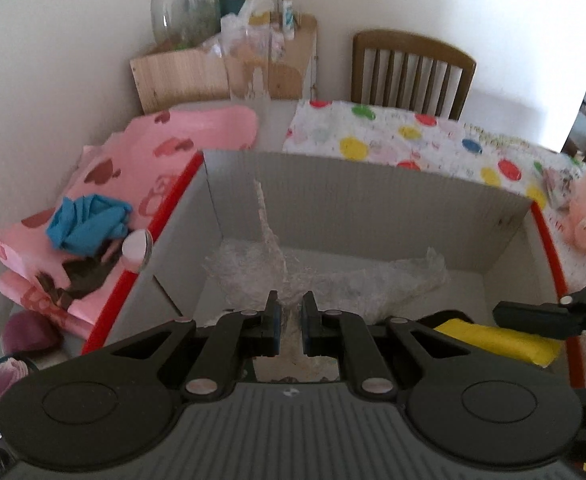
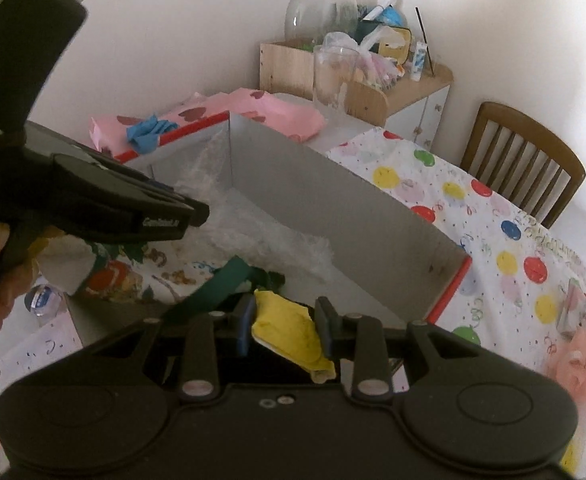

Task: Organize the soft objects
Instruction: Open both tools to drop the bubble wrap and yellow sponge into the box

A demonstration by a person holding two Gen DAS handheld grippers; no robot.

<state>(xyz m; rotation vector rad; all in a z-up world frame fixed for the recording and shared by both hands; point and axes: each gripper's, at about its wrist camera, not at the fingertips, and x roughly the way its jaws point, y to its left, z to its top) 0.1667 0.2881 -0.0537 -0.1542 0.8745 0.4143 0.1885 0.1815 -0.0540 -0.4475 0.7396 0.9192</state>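
Task partway: left gripper (image 1: 291,322) is pinching clear plastic wrap (image 1: 333,276) already lying inside the box (image 1: 365,184); right gripper (image 2: 285,330) is clamping a yellow cloth (image 2: 289,330) over the box's near edge. 1 blue glove (image 1: 87,222) is waiting outside the box.

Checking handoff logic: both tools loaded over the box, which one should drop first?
Right, probably. The right tool holds the yellow cloth over the open box; the left tool pinches clear plastic film already lying inside.
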